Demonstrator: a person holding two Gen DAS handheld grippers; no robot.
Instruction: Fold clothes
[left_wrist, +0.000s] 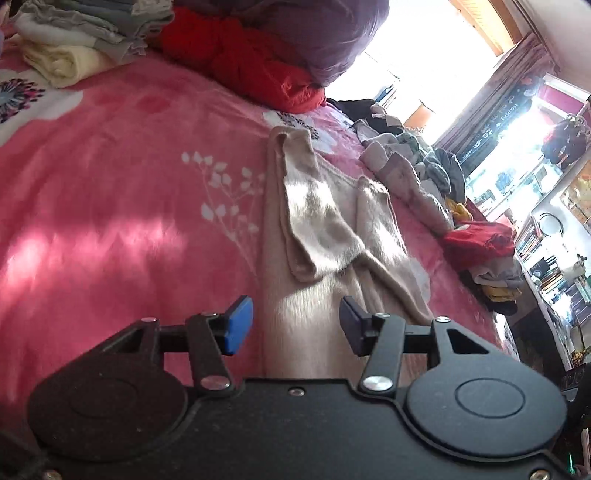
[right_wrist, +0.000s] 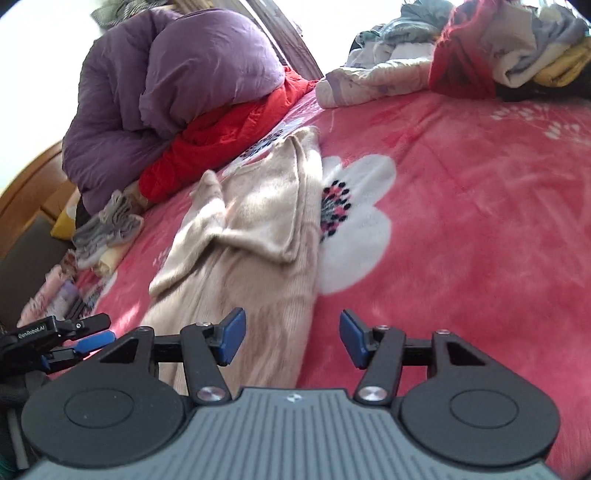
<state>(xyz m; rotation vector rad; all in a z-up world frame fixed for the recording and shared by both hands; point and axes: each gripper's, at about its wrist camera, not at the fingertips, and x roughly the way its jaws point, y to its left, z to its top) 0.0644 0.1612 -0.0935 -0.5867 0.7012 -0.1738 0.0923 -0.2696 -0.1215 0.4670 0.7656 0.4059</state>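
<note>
Left wrist view looks out between spread jaws of the left gripper (left_wrist: 295, 325), which grasp nothing; directly between and just beyond them lies the near end of the beige sweater (left_wrist: 314, 236), flat on the pink blanket (left_wrist: 122, 206) of the bed. The sweater's long axis runs straight away from these jaws, slightly rightward, with both sleeves already folded in over the body, so the next fold looks to be end to end, near hem carried away toward the collar. Right wrist view shows the right gripper (right_wrist: 291, 338) likewise released and empty, but here the sweater (right_wrist: 255, 229) sits ahead and to the left of the jaws, its right edge about in line with the left jaw, bare blanket (right_wrist: 480, 229) under the right one. The left gripper (right_wrist: 66, 338) shows at the far left of that view, near the sweater's other side. By my reading the left gripper is centred on the hem and the right must shift left to reach its corner. No containers appear. Farther out, to the right of the left jaws, a heap of unfolded clothes (left_wrist: 417, 173) lies along the bed's edge; beyond and left sits a folded stack (left_wrist: 77, 40); past the collar a red quilt (left_wrist: 251, 62) lies under a purple quilt (right_wrist: 170, 77).
</note>
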